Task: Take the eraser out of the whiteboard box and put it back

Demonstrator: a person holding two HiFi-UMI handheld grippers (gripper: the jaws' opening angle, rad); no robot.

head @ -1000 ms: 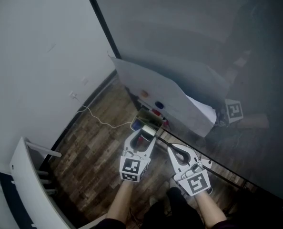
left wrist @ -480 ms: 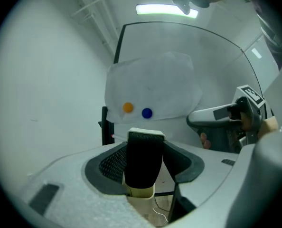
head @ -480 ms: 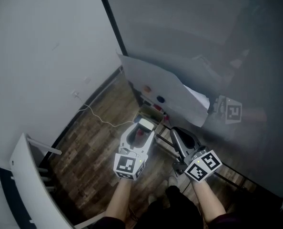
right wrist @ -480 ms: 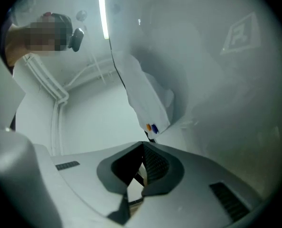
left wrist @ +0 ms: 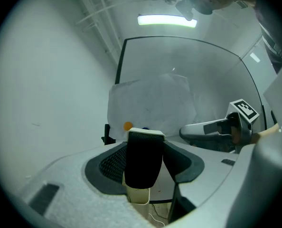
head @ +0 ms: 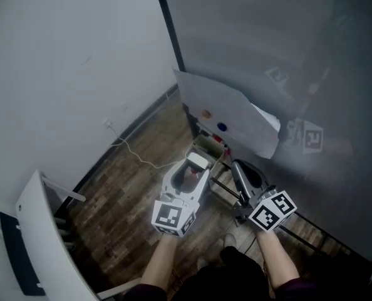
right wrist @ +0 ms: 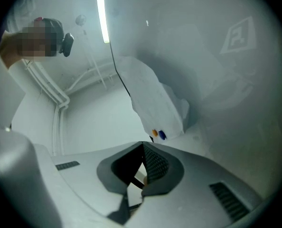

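The eraser (left wrist: 142, 161), black felt on a cream body, stands upright between the pads of my left gripper (left wrist: 148, 148), which is shut on it. In the head view the left gripper (head: 194, 170) holds the eraser (head: 197, 162) just in front of the whiteboard box (head: 206, 147), a greenish tray at the foot of the whiteboard with red markers in it. My right gripper (head: 237, 166) hangs beside it on the right, its jaw tips together with nothing between them. The right gripper (right wrist: 142, 148) points at the board.
A white paper sheet (head: 230, 111) with an orange magnet (head: 205, 113) and a blue magnet (head: 222, 126) hangs on the dark whiteboard (head: 267, 36). A white wall is at left, a white cable (head: 136, 155) lies on the wooden floor, and a white frame (head: 32, 231) stands at lower left.
Both grippers have risen. The left one has lifted the eraser up and away from the box; the right one has rolled, its marker cube now turned.
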